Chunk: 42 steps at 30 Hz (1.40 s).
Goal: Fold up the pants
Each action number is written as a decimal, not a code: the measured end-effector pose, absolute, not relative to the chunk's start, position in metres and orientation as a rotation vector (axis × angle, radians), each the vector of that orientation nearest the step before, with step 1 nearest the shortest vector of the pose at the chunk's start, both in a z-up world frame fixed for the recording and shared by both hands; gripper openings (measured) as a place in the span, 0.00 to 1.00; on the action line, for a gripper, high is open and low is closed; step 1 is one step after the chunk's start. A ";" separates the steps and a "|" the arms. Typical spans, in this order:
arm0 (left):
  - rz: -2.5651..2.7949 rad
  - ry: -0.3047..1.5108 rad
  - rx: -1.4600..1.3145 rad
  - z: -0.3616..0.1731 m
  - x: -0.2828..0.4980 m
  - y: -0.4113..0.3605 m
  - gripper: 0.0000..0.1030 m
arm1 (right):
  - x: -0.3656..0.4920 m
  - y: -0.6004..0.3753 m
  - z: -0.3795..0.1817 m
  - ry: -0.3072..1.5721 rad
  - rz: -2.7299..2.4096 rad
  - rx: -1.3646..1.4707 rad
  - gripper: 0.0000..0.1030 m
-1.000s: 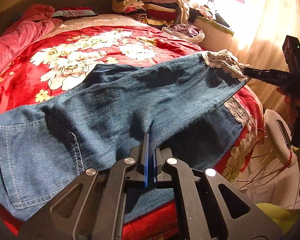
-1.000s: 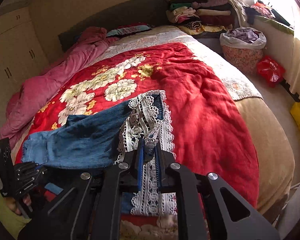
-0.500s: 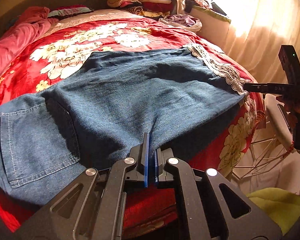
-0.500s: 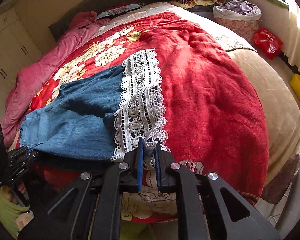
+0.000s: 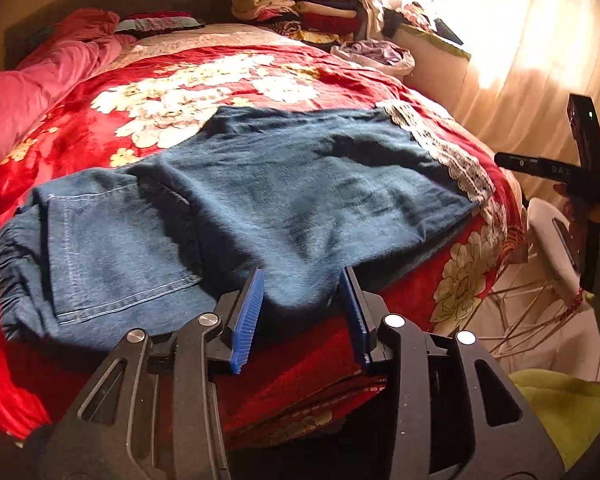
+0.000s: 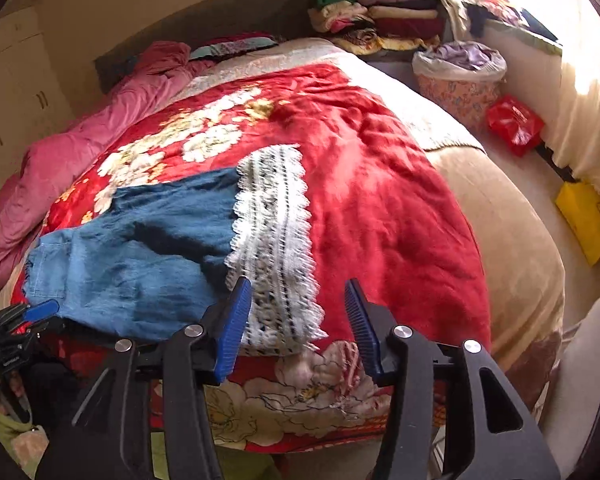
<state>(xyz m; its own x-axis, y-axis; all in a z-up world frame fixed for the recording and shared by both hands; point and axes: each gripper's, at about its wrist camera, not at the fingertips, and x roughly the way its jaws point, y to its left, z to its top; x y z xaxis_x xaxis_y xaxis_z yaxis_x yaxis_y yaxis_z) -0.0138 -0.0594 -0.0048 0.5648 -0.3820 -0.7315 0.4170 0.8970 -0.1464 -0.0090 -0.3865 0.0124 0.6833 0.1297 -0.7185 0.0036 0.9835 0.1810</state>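
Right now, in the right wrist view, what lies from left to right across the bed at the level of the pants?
Pink quilt → denim pants → white lace hem → bare red floral blanket → beige bedcover edge.

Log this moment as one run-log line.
step: fold laid | jeans: flat on red blanket | left gripper: jaws opening, denim edge between | right gripper: jaws opening, lace hem between

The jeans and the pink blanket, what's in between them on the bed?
Only the red flowered blanket lies between the jeans and the pink blanket; the right wrist view shows it best.
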 end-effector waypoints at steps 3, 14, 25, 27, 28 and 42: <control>-0.354 0.813 -0.038 0.010 -0.013 -0.018 0.44 | 0.001 -0.358 0.015 0.796 0.152 0.089 0.47; -0.016 0.817 -0.284 0.002 -0.003 0.092 0.69 | 0.026 -0.316 -0.031 0.913 0.257 -0.020 0.53; 0.065 0.782 -0.197 0.003 0.000 0.095 0.33 | 0.023 -0.309 -0.043 0.941 0.265 -0.085 0.58; 0.080 0.817 -0.191 -0.006 0.005 0.099 0.35 | 0.024 -0.308 -0.044 0.942 0.259 -0.088 0.58; 0.088 0.843 -0.193 -0.015 0.008 0.099 0.37 | 0.024 -0.307 -0.044 0.943 0.257 -0.089 0.59; 0.076 0.655 -0.137 0.042 -0.014 0.080 0.67 | 0.025 -0.327 -0.013 0.874 0.288 0.003 0.62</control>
